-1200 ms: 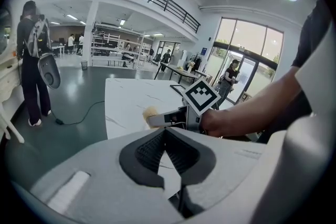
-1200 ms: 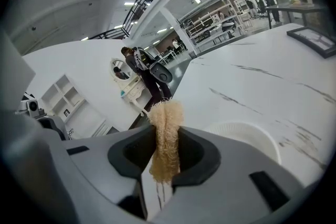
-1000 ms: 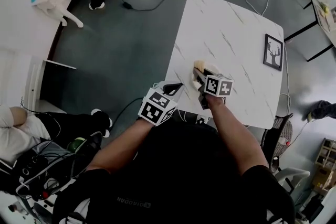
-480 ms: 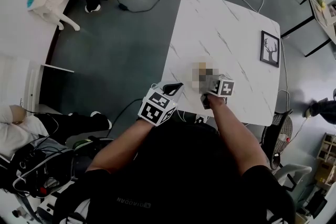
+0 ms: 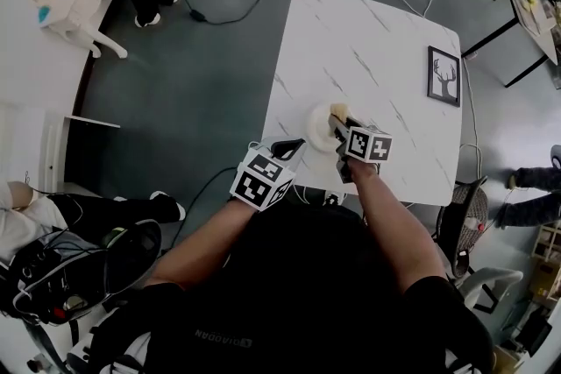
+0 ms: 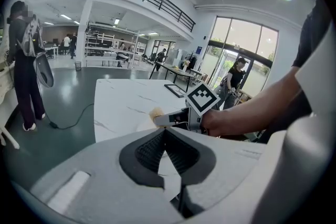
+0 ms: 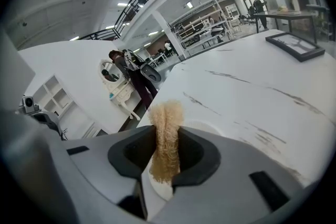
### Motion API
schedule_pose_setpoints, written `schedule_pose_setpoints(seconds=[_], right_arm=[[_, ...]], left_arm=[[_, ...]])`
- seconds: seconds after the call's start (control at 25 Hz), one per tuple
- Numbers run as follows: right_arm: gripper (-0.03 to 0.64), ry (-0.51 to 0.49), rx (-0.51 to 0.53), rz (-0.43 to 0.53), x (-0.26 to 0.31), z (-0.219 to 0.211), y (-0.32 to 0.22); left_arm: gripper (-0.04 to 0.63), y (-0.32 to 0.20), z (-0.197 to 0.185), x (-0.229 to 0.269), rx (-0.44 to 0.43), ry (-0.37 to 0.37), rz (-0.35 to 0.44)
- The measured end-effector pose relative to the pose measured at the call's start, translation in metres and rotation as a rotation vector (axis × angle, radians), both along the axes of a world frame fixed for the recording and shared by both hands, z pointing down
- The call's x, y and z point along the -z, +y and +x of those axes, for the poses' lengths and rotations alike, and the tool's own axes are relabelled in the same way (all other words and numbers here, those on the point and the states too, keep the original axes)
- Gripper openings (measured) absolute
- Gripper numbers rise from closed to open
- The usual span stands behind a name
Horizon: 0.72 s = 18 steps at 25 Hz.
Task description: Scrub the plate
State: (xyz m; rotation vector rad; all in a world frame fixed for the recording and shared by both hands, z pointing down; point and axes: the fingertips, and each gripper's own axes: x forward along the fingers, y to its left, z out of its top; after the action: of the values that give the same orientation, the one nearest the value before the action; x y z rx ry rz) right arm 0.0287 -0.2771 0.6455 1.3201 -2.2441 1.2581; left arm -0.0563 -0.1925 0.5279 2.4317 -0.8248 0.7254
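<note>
The white marble-patterned table (image 5: 368, 31) extended ahead of both my grippers. My right gripper (image 5: 340, 125) was over the near part of it. Its jaws were clamped on a tan fibrous scrubbing pad (image 7: 167, 136), which stood up between them and projected past the tips. My left gripper (image 6: 166, 131) was beside and to the left of the right one, at the table's near edge. Its jaws were closed tip to tip with nothing between them. A black-framed picture (image 5: 443, 76) lay flat well beyond the right gripper and to its right. The white plate (image 5: 314, 129) sat directly beneath the right gripper's jaw tips, just ahead of the left gripper. The pad was over the plate; I could not confirm contact between them.
</note>
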Motion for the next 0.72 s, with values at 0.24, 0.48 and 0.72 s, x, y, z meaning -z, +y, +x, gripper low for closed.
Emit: schedule_pose_setpoints(seconds=[0.24, 0.48, 0.72], right_arm=[[0.107, 0.034, -0.044, 0.002, -0.003, 0.027, 0.004], [0.107, 0.047, -0.075, -0.006, -0.004, 0.043, 0.005], [0.107, 0.066, -0.105, -0.015, -0.008, 0.061, 0.005]], left_arm=[[-0.002, 0.002, 0.012, -0.004, -0.013, 0.004, 0.005], [0.0, 0.001, 0.018, -0.002, -0.027, 0.008, 0.004], [-0.002, -0.002, 0.022, -0.004, -0.036, 0.004, -0.002]])
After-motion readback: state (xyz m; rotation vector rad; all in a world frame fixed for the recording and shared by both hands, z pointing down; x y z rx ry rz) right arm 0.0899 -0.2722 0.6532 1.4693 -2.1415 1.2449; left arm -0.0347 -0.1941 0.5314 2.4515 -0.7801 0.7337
